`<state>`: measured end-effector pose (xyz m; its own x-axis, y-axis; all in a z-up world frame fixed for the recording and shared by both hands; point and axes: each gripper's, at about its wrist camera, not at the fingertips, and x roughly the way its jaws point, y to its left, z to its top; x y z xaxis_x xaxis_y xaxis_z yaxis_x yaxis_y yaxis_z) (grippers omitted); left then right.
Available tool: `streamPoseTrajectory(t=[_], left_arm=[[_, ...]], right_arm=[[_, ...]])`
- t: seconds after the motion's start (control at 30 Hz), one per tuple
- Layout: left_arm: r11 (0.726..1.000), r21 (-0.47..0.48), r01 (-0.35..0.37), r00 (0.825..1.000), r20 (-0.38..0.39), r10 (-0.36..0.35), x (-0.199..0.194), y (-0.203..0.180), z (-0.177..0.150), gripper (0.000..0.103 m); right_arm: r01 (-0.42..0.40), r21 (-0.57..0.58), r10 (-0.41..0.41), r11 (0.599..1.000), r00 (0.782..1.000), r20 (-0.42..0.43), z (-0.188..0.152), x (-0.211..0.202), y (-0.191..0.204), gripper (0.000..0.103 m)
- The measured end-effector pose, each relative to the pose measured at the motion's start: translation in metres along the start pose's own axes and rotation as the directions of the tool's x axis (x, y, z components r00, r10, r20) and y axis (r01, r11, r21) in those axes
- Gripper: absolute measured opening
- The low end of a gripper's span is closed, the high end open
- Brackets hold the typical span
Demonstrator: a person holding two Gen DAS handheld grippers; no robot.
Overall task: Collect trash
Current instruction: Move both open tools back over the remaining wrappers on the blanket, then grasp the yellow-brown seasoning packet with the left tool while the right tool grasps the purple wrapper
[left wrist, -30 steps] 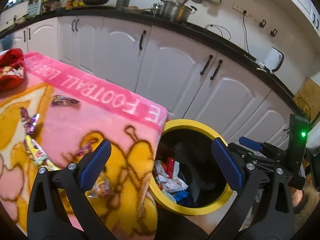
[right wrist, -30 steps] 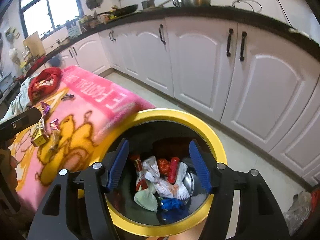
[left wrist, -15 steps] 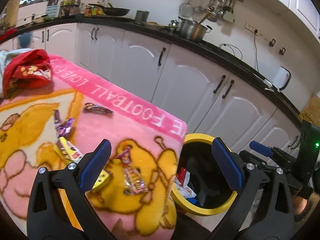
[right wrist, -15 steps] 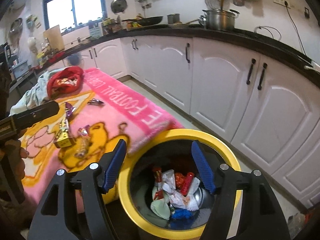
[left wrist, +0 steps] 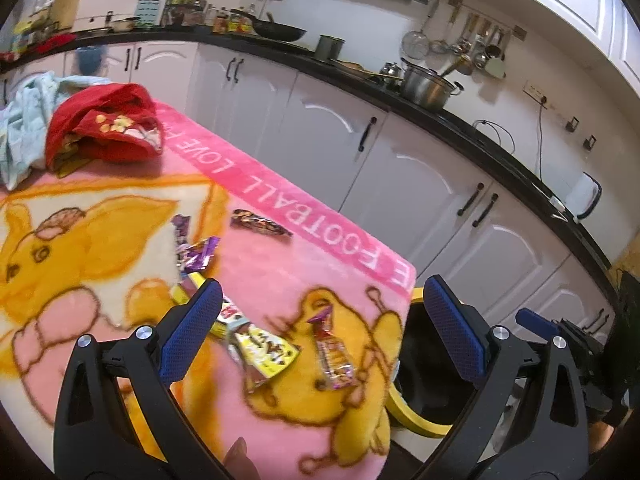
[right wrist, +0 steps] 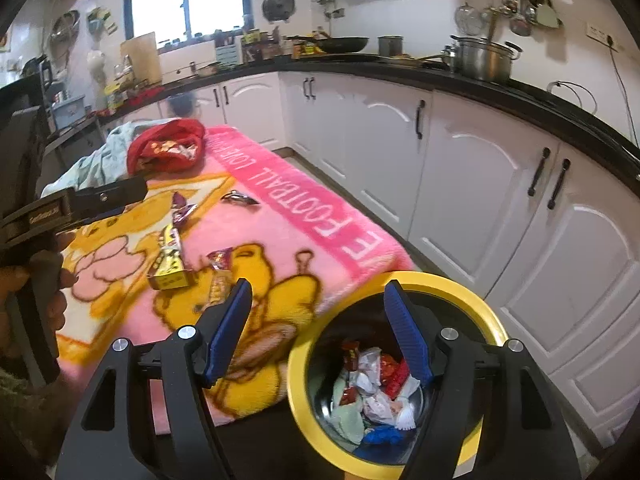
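Several snack wrappers lie on a pink and yellow blanket point(left wrist: 280, 200). A yellow wrapper point(left wrist: 264, 350) and a red-orange wrapper point(left wrist: 334, 356) lie just ahead of my left gripper point(left wrist: 320, 300), which hangs open and empty above them. A purple wrapper point(left wrist: 196, 254) and a dark wrapper point(left wrist: 260, 222) lie farther back. My right gripper point(right wrist: 318, 296) is open and empty, between the blanket's corner and the yellow-rimmed bin point(right wrist: 400, 280). The bin holds crumpled wrappers point(right wrist: 376, 384). The yellow wrapper point(right wrist: 170, 268) and red-orange wrapper point(right wrist: 220, 276) also show in the right wrist view.
A red cloth point(left wrist: 104, 128) and a pale blue cloth point(left wrist: 20, 128) are heaped at the blanket's far end. White cabinets point(right wrist: 460, 184) under a black counter run behind the bin. A hand point(right wrist: 48, 280) holds the left tool at the left edge.
Both views have swung from the bin toward the blanket. The bin slid to the lower right, and the yellow and red-orange wrappers came between the left fingers. Both grippers stayed open.
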<state>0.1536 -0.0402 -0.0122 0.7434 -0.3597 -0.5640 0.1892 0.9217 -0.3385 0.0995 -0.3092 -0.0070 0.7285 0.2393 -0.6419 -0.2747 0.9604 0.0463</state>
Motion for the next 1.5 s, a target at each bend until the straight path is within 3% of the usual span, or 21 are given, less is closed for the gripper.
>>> streamPoseTrajectory(t=[0.5,0.7,0.8,1.13,1.3,1.5], left_arm=[[0.994,-0.068,-0.087,0.996,-0.021,0.086,-0.002,0.05,-0.004,0.092],[0.987,-0.13,-0.093,0.995,-0.057,0.087,0.003,0.074,-0.007,0.092],[0.983,-0.159,-0.089,0.994,-0.082,0.077,0.009,0.084,-0.01,0.086],[0.967,-0.251,-0.049,0.985,-0.17,0.006,0.041,0.098,-0.015,0.072],[0.958,-0.282,-0.055,0.975,-0.222,-0.009,0.064,0.097,-0.018,0.069],[0.96,-0.26,-0.108,0.965,-0.26,0.038,0.082,0.092,-0.022,0.061]], right_arm=[[-0.107,-0.1,0.101,0.989,0.993,-0.066,0.011,0.035,0.054,0.066],[-0.149,-0.096,0.137,0.984,0.983,-0.124,0.012,0.063,0.066,0.065],[-0.171,-0.099,0.153,0.98,0.974,-0.169,0.01,0.082,0.071,0.057],[-0.208,-0.078,0.18,0.975,0.947,-0.265,-0.001,0.126,0.08,0.046],[-0.209,-0.065,0.182,0.976,0.939,-0.292,-0.008,0.14,0.078,0.034],[-0.218,-0.058,0.194,0.974,0.941,-0.277,-0.01,0.141,0.072,0.019]])
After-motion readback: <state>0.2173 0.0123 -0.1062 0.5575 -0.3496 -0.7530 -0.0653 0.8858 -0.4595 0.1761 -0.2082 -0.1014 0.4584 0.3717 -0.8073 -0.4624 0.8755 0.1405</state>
